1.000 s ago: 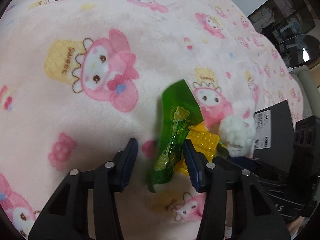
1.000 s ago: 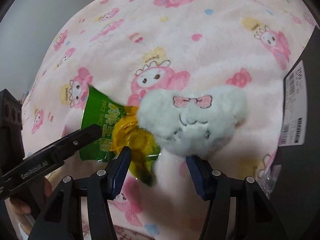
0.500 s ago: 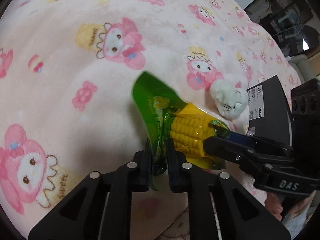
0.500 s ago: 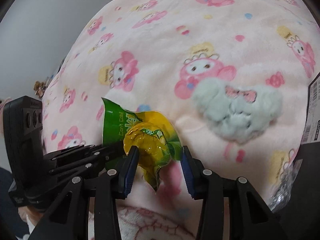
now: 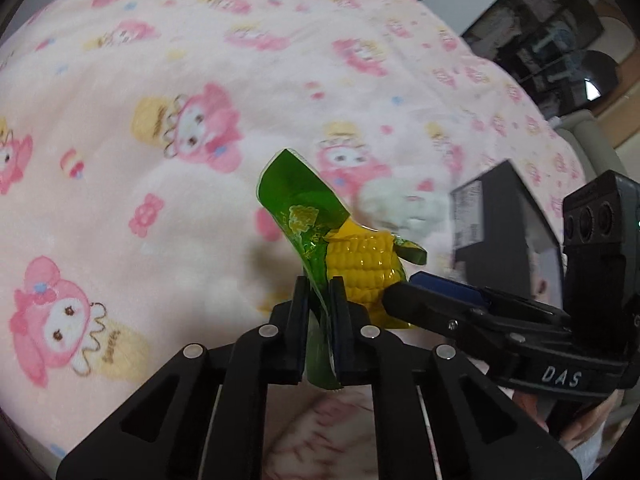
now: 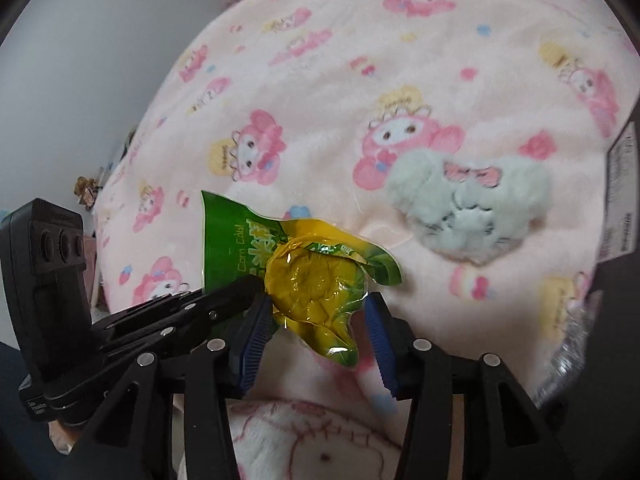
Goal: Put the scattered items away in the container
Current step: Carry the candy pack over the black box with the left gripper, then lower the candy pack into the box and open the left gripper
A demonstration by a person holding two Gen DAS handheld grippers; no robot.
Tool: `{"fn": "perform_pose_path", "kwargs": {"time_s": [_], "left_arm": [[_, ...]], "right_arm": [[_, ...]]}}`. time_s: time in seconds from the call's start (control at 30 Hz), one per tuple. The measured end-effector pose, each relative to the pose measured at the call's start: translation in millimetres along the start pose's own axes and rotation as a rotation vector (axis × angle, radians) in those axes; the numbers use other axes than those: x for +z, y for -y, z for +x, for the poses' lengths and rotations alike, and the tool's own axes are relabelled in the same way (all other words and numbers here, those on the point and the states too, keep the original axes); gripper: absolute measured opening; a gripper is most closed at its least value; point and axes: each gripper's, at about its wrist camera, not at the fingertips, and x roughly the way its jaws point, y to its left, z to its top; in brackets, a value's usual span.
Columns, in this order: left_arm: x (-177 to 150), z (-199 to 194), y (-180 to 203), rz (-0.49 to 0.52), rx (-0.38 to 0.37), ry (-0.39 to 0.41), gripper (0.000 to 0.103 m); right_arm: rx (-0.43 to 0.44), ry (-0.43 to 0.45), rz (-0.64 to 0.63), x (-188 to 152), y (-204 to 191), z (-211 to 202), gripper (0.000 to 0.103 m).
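Left gripper (image 5: 319, 300): jaws clenched on the green edge of the corn packet (image 5: 344, 254), held clear above the pink blanket (image 5: 160, 200). Right gripper (image 6: 316, 320): jaws spread, flanking the packet's yellow end, left pad touching, right pad apart. Beyond: white plush heart (image 6: 472, 216) lying on blanket, black container (image 5: 500, 216) just beside it.

"DAS" in white on right gripper (image 5: 436, 300) body; "Corn Cob" on green corn packet (image 6: 236, 236); "Sweet" on pink blanket (image 5: 120, 128) print; box label (image 5: 470, 220) unreadable.
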Motion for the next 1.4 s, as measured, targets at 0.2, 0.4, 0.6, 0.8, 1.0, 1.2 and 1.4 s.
{"fn": "perform_pose_path", "kwargs": {"time_s": [0.2, 0.4, 0.6, 0.8, 1.0, 1.2, 1.4], "left_arm": [[-4.2, -39.4, 71.4, 0.141, -0.142, 0.042, 0.012], [4.1, -16.0, 183.1, 0.333, -0.291, 0.022, 0.013], [3.6, 74.1, 286.3, 0.437, -0.375, -0.153, 0.013], [5.7, 156.0, 338.3, 0.468, -0.301, -0.256, 0.013], [4.1, 172.9, 336.1, 0.453, -0.223, -0.218, 0.042], [9.1, 135.6, 311.3, 0.44, -0.24, -0.05, 0.043], [10.3, 138.4, 309.0, 0.43, -0.251, -0.038, 0.029]], "right_arm": [[-0.003, 0.17, -0.007, -25.4, 6.2, -95.6, 0.045], [-0.092, 0.343, 0.056, -49.0, 62.9, -202.1, 0.045], [-0.3, 0.407, 0.072, -55.3, 141.9, -257.3, 0.045], [-0.368, 0.375, 0.194, -44.0, 238.8, -251.9, 0.045], [-0.343, 0.331, 0.269, -48.7, 278.2, -237.2, 0.045], [-0.393, 0.449, 0.329, -69.7, 270.4, -274.4, 0.045], [-0.365, 0.441, 0.305, -72.1, 257.4, -270.9, 0.044]]}}
